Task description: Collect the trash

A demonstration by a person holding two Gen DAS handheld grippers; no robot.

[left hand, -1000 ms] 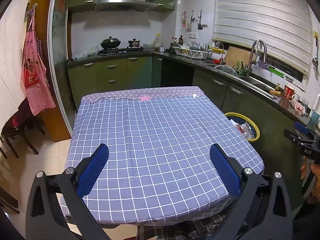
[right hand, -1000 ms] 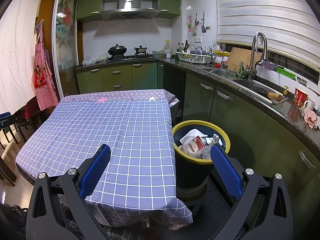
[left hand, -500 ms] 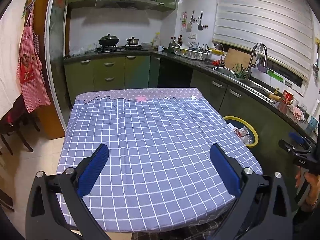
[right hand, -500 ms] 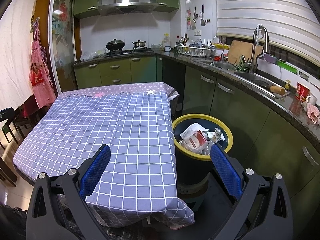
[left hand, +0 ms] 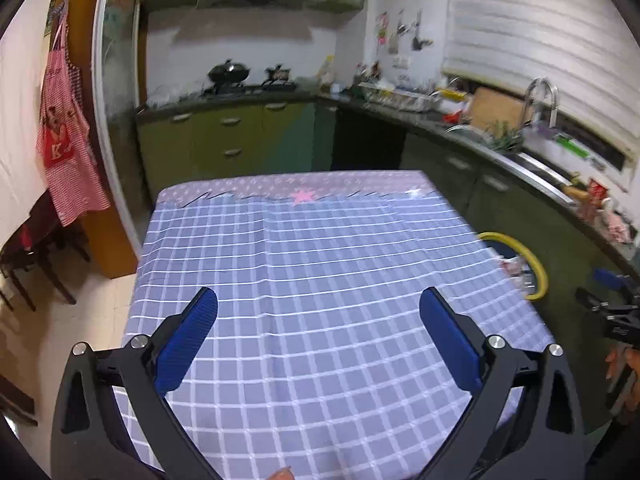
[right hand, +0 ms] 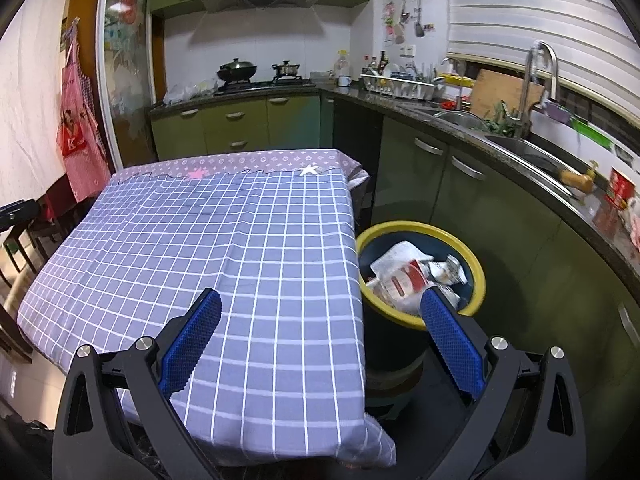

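A dark trash bin with a yellow rim [right hand: 420, 236] stands on the floor at the table's right side, holding white and red wrappers [right hand: 404, 276]. Its rim [left hand: 520, 252] also peeks past the table's right edge in the left wrist view. My left gripper [left hand: 318, 304] hangs open above the near part of the blue checked tablecloth [left hand: 320, 264], with nothing between its blue pads. My right gripper [right hand: 320, 308] is open too, straddling the table's right front corner and the bin. In the left wrist view the right gripper [left hand: 612, 320] appears at the far right, held by a hand.
Green kitchen cabinets [right hand: 240, 124] and a dark counter with a sink and tap [right hand: 536, 72] run along the back and right. A red apron [left hand: 64, 128] hangs at left, above dark chairs [left hand: 28, 256]. Only a narrow gap separates table, bin and cabinets.
Both grippers have drifted with their views: the left one has swung slightly, blurring the scene, and the right one has shifted so the bin sits nearer its right finger. Both stayed open.
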